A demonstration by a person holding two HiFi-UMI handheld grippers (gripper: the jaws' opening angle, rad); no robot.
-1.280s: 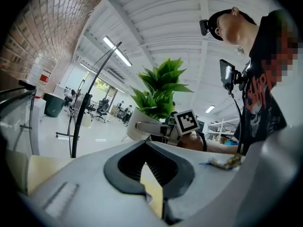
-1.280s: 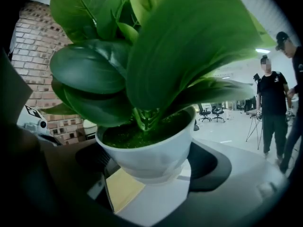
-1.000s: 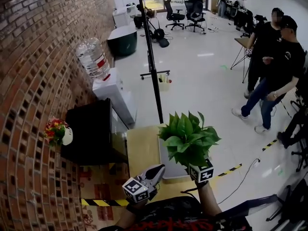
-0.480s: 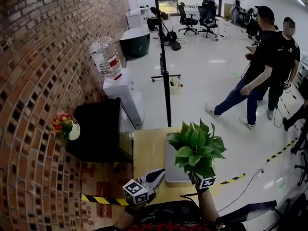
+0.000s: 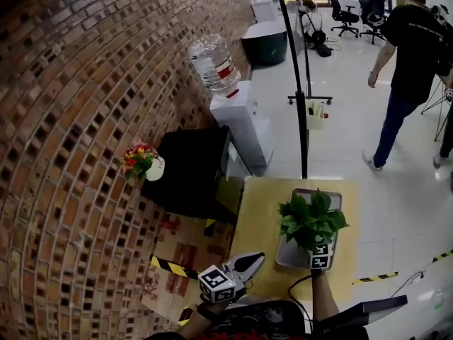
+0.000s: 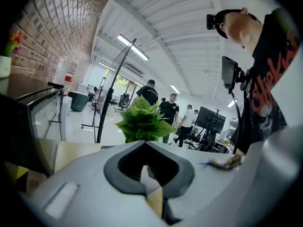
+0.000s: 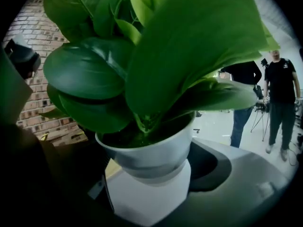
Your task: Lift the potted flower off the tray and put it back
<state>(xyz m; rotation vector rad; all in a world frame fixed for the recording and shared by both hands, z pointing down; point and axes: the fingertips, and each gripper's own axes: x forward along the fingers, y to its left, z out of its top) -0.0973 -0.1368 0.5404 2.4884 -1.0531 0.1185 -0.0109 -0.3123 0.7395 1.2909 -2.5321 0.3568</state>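
Potted flower (image 5: 310, 222) now lower than before, down over grey tray (image 5: 287, 256) on yellow table (image 5: 258, 218); cannot tell if touching. Right tongs (image 5: 320, 248) pinch white pot (image 7: 147, 157). Head view shows tray; right gripper view shows only pot and big shiny green leaves, close up. Left tongs (image 5: 249, 263) pressed together, empty, off to side; their view shows leaves from farther off. Count: 1 potted flower, 1 tray, 2 tongs, 1 small red-flower pot (image 5: 144, 163) on black cabinet (image 5: 191, 168).
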